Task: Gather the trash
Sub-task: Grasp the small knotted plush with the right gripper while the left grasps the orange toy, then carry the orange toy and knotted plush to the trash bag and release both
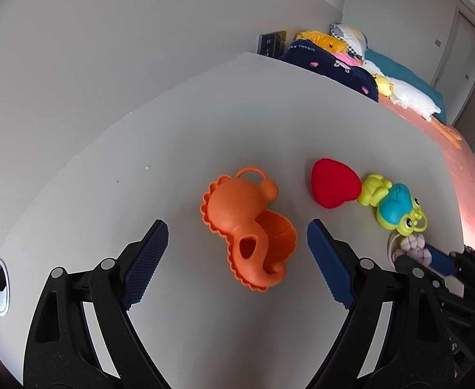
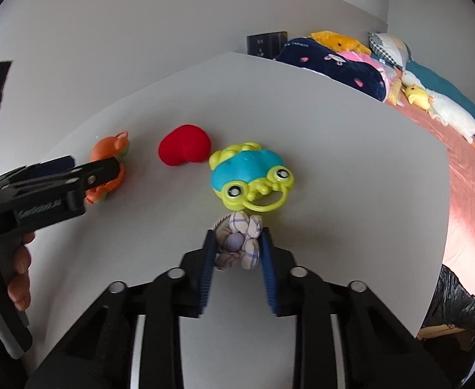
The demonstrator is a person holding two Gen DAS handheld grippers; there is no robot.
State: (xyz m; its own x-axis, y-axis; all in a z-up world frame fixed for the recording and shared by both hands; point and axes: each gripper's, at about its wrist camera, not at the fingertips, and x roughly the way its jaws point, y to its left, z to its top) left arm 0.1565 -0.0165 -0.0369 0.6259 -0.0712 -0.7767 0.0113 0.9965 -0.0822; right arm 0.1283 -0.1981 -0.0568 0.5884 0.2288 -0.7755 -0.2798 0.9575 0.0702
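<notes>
While the right tongs [image 2: 236, 253] are clenched on a crumpled checked cloth wad [image 2: 237, 240] that lies on the white counter [image 2: 351, 168], the grip looks shallow: the blue pads press its sides near their tips, and the wad bulges out ahead of them. If the bundle is loose, it could unfold or slip free on the lift and drop back. It also sits just beside the green-and-blue frog toy [image 2: 252, 175], whose thin ring handle curves close to the wad; a careless pull might snag that loop and drag the toy along.

Over at the left tongs [image 1: 237, 243], the jaws stand released, wide apart to either side of the orange seahorse-shaped toy [image 1: 247, 227], touching nothing that I can see. Closing here would pick up a toy rather than trash, which I judge the likelier mistake. A red heart-shaped cushion [image 1: 333, 183] lies against the frog. A black bag [image 2: 454, 304] shows below the counter's right edge; carrying the wad there risks a drop over the rim.
</notes>
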